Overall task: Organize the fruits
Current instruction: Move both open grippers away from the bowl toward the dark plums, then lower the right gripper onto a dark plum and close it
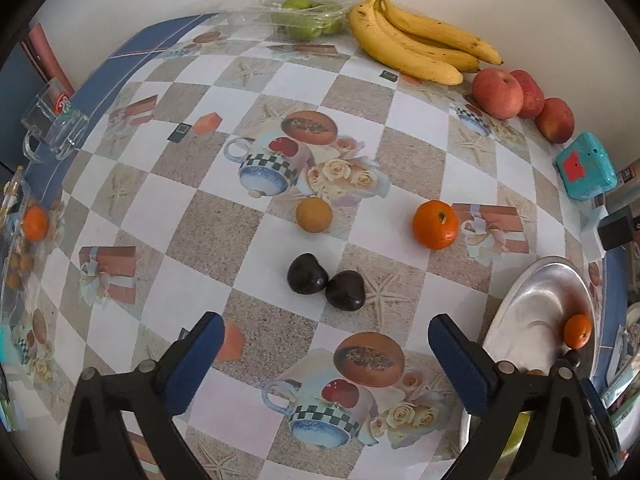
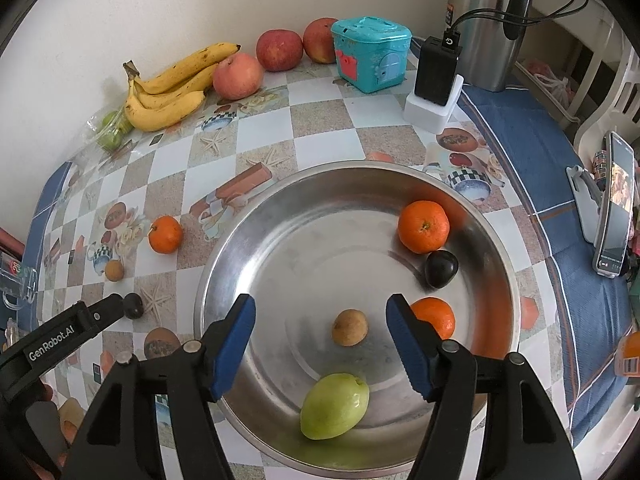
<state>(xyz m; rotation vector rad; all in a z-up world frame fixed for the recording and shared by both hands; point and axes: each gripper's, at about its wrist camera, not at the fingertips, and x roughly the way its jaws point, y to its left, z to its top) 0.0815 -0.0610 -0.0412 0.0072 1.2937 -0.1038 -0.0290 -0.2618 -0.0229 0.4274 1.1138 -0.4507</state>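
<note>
With both your left gripper [image 1: 324, 344] and right gripper [image 2: 320, 340] spread wide and empty, the two dark plums [image 1: 325, 289] lie touching on the tablecloth [image 1: 416, 160], so closing on one may roll its neighbour away from the steel bowl [image 2: 280, 208].

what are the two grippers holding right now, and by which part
Nothing. The left gripper stands open over the tablecloth, nothing between its pads. The right gripper is open above the metal bowl.

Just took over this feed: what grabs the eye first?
The steel bowl under the open right tool holds two oranges, a dark plum, a green fruit and a small brown one. By the wall lie bananas and red apples.
</note>
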